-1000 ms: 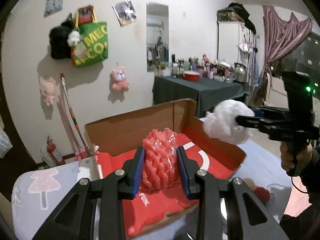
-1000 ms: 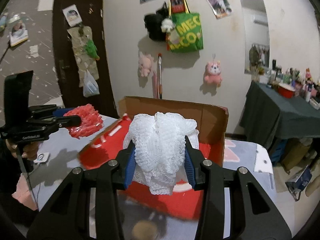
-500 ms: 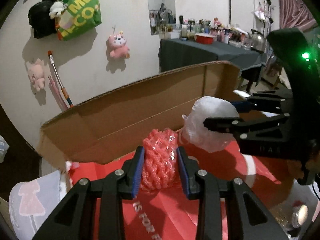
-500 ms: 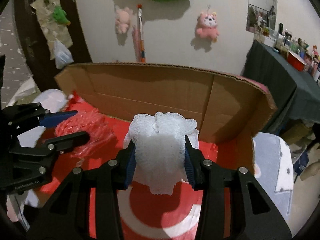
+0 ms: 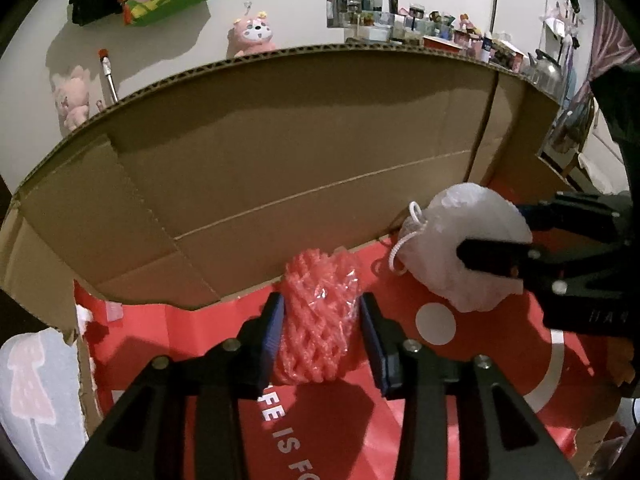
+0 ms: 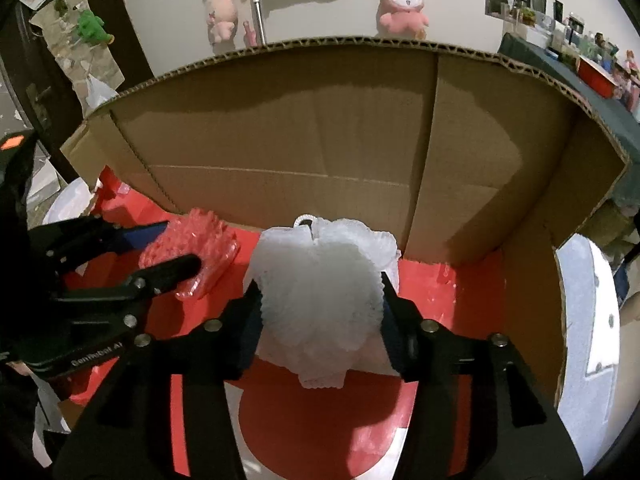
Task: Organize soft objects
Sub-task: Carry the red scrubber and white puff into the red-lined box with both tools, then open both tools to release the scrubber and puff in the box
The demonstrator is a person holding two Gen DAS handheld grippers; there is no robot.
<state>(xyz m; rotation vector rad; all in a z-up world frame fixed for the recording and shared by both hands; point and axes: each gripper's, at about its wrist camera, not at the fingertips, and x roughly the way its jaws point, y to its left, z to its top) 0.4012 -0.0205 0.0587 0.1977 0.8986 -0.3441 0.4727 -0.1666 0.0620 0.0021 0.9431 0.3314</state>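
Both grippers had dropped into the brown cardboard box (image 6: pixel 320 128) — left gripper (image 5: pixel 322 334) clamping red foam netting (image 5: pixel 318 320), right gripper (image 6: pixel 320 312) clamping white mesh sponge (image 6: pixel 320 284) — release seemed near.

The net puff (image 5: pixel 318 320) in the left gripper (image 5: pixel 322 330) is bright coral red with a diamond mesh look. The one in the right gripper (image 6: pixel 320 312) is plain white mesh (image 6: pixel 320 300) with a white cord loop at 12 o'clock. Both grippers are black with blue pads (image 5: pixel 274 330). The box (image 5: pixel 280 152) is plain brown cardboard, and its floor is red with white letters and white curved shapes.
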